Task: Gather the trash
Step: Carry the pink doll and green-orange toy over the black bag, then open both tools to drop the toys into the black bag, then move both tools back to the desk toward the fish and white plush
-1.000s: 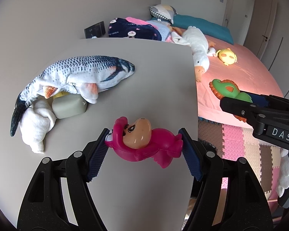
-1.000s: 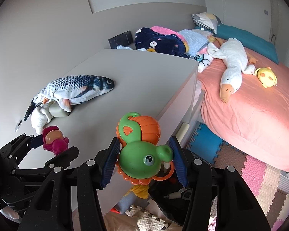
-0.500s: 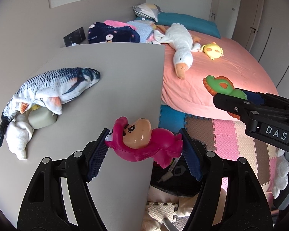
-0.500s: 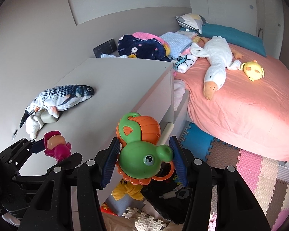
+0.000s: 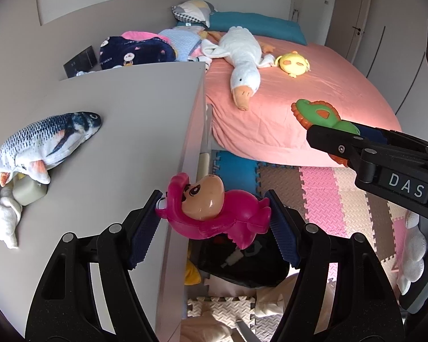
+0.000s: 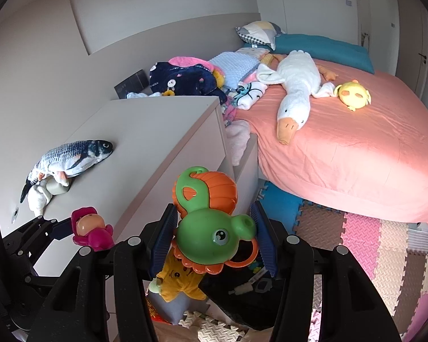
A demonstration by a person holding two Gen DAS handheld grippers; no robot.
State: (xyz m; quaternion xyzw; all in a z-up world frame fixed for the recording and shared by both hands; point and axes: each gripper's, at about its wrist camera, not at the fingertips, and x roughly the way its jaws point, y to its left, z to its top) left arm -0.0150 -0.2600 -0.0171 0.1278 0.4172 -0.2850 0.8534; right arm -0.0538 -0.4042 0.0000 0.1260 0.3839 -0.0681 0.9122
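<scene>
The left claw is pinching a pink toy past the counter edge. The right claw is pinching a green toy. Both are probably light, stiff, slippery plastic, best gripped across their bodies.

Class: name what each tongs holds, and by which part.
Left tongs: pink doll toy, gripped head and feet. Right tongs: green-and-orange rattle toy, gripped across its green head.
</scene>
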